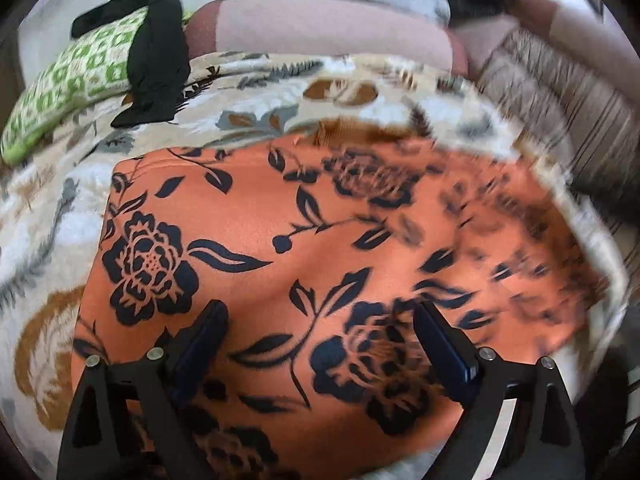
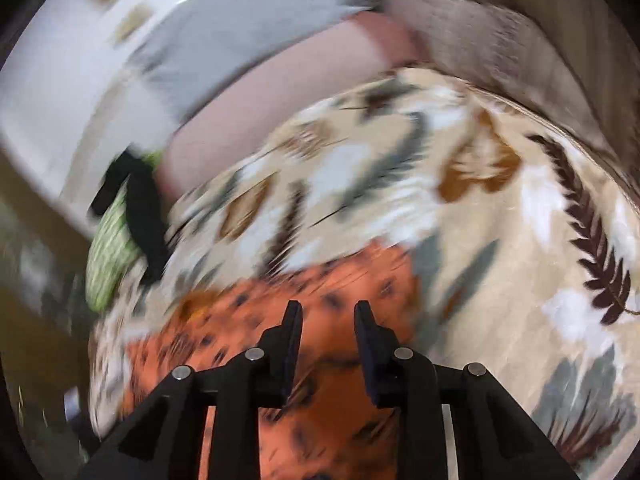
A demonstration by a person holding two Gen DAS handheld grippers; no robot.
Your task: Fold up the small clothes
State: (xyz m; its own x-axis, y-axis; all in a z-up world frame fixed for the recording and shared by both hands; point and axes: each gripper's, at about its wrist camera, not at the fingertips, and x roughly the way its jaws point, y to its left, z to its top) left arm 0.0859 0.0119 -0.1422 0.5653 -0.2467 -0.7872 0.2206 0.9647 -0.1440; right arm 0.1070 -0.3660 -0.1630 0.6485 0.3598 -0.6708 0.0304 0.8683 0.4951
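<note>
An orange garment (image 1: 280, 220) with a dark navy flower print lies spread flat on a beige floral blanket (image 1: 60, 208). My left gripper (image 1: 320, 314) hovers over its near part with the jaws wide apart and nothing between the fingers. In the blurred right wrist view the same orange garment (image 2: 332, 280) lies under and ahead of my right gripper (image 2: 328, 314). Its jaws stand a narrow gap apart, and only cloth lying below shows through the gap. The garment's near edge is hidden behind both grippers' frames.
A green-and-white patterned pillow (image 1: 72, 80) with a black garment (image 1: 156, 60) draped over it lies at the far left. A pink bolster (image 1: 320, 28) runs along the back. Brown striped fabric (image 1: 560, 100) bunches at the right. Bare blanket (image 2: 500, 220) stretches to the right.
</note>
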